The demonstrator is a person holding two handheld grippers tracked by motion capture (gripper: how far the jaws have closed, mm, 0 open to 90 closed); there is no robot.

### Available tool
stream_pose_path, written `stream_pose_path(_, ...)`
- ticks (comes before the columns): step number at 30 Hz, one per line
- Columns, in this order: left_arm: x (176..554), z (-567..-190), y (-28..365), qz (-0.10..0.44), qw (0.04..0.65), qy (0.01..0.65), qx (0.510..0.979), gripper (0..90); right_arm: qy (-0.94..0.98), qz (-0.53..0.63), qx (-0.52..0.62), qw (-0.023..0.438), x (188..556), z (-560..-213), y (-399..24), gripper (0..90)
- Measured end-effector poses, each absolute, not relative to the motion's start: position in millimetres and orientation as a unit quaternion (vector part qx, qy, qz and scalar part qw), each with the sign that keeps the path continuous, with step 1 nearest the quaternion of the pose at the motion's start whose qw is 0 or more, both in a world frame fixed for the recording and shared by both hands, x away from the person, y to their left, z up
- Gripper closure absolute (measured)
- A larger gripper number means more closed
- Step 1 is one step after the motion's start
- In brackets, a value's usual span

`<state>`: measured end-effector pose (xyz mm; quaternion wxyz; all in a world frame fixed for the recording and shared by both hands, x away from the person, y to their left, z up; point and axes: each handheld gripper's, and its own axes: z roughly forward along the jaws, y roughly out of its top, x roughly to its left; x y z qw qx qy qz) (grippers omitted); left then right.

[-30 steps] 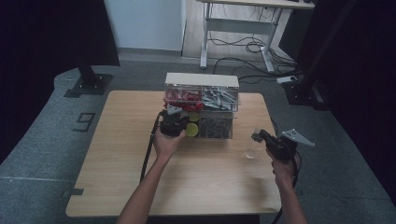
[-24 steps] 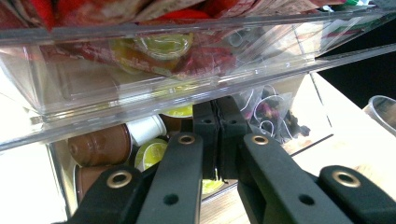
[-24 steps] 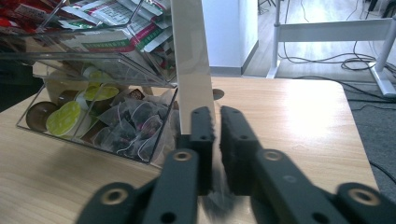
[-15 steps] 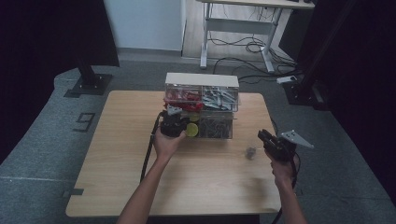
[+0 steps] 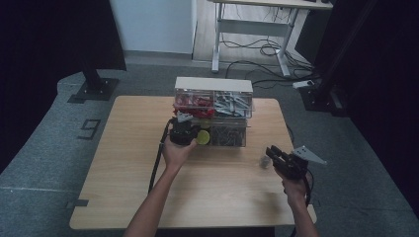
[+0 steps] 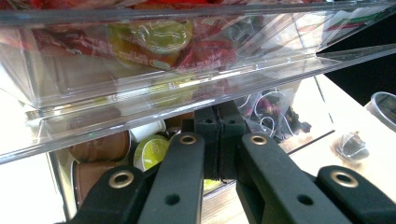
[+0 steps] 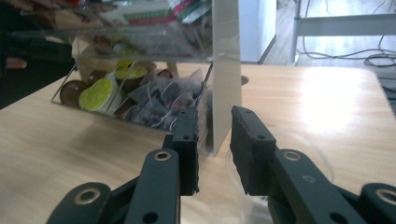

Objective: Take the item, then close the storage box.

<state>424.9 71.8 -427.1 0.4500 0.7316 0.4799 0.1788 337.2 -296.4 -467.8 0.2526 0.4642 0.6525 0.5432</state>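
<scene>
Overhead, a wooden table (image 5: 148, 197) on grey carpet (image 5: 44, 163); left hand-held gripper (image 6: 218, 140) closed, right hand-held gripper (image 7: 215, 140) opening

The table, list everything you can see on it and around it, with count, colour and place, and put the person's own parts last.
Table: one, light wood, centre of the high view.
Organiser box: one, clear plastic with a pale top, at the table's far middle.
Red packets: several, in the box's upper left bin.
Coffee pods: several, brown with green lids, lower left bin.
Tea bags: several, dark, lower right bin.
Small cup: one, clear, on the table before the right gripper.
Desk frame: one, white, behind the table with cables under it.
Left gripper: black, shut, at the box's lower bin.
Right gripper: black, open, jaws just opening, nothing pinched.
Forearms: two, coming in from the bottom.
</scene>
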Motion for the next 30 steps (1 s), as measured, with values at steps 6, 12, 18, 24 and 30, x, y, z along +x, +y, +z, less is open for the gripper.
stream_pose_path(6,424.6,-427.5,71.8,0.181,0.451,0.479,0.731,90.0,0.659,0.545,0.460,0.238,330.5,-474.8,-296.0,65.2)
stream_pose_path(12,423.4,-429.3,72.1,0.180,0.452,0.480,0.730,90.0,0.665,0.548,0.454,0.228,326.4,-478.2,-290.2,60.3)
stream_pose_path(18,422.7,-431.7,73.5,0.178,0.457,0.481,0.727,90.0,0.674,0.542,0.449,0.226,324.4,-480.7,-285.0,59.6)
stream_pose_path(24,420.4,-435.5,77.1,0.175,0.461,0.484,0.723,90.0,0.677,0.540,0.448,0.222,322.9,-483.7,-283.1,59.6)
stream_pose_path(30,417.3,-441.4,79.0,0.170,0.464,0.485,0.721,90.0,0.682,0.536,0.448,0.216,320.3,-488.1,-278.5,59.6)
